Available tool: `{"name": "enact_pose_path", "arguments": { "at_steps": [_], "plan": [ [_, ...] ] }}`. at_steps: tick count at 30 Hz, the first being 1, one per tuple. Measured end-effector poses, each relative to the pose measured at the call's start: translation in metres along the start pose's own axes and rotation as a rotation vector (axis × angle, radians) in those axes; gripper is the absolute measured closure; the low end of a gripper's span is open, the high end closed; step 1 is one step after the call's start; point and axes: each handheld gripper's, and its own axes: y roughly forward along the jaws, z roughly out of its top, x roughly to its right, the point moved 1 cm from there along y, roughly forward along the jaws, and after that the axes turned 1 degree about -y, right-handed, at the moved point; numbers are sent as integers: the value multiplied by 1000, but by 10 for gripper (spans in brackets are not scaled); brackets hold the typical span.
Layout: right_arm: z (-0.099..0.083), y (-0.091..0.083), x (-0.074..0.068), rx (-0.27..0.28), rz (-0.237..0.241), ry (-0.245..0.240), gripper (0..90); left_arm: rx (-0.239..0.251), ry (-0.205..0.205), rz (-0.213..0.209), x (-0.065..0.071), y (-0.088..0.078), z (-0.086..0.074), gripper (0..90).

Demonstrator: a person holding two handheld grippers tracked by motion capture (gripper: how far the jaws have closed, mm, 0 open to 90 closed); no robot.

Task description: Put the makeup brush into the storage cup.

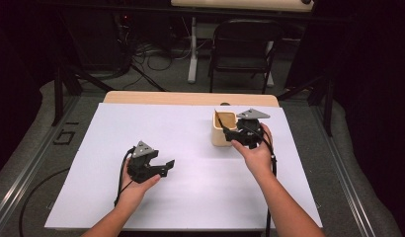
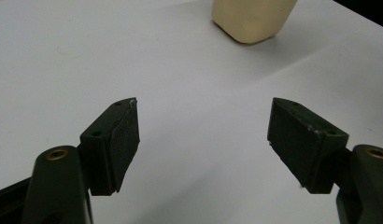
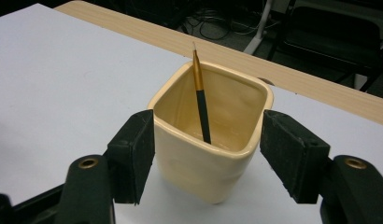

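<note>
A cream square cup (image 3: 208, 163) stands on the white sheet right of the middle, with a black-and-gold pen (image 3: 202, 107) leaning upright inside it. My right gripper (image 3: 208, 140) has its two pads against the cup's left and right walls, shut on it. From above, that cup (image 1: 221, 134) sits just left of the right gripper (image 1: 231, 132), and the pen (image 1: 219, 118) leans against its far left corner. My left gripper (image 1: 167, 166) rests open over bare sheet at the near left, nothing between its jaws. The left gripper (image 2: 203, 135) faces the cup (image 2: 252, 18) from a distance.
A white sheet (image 1: 190, 148) covers most of the wooden table (image 1: 190, 98), whose far edge shows as a bare strip. Beyond the table stand a dark folding chair (image 1: 242, 44) and floor cables. Cables trail from both grippers toward the near edge.
</note>
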Motion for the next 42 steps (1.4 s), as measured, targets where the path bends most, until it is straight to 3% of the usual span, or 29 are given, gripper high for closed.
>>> {"name": "enact_pose_path", "arguments": {
  "at_steps": [13,42],
  "plan": [
    [-18,-15,-6,8,24,-7,356,-1,34,20,-14,-21,5,224],
    [-71,-47,-6,10,37,24,356,9,-15,117,-54,-65,-19,224]
  ]
}}
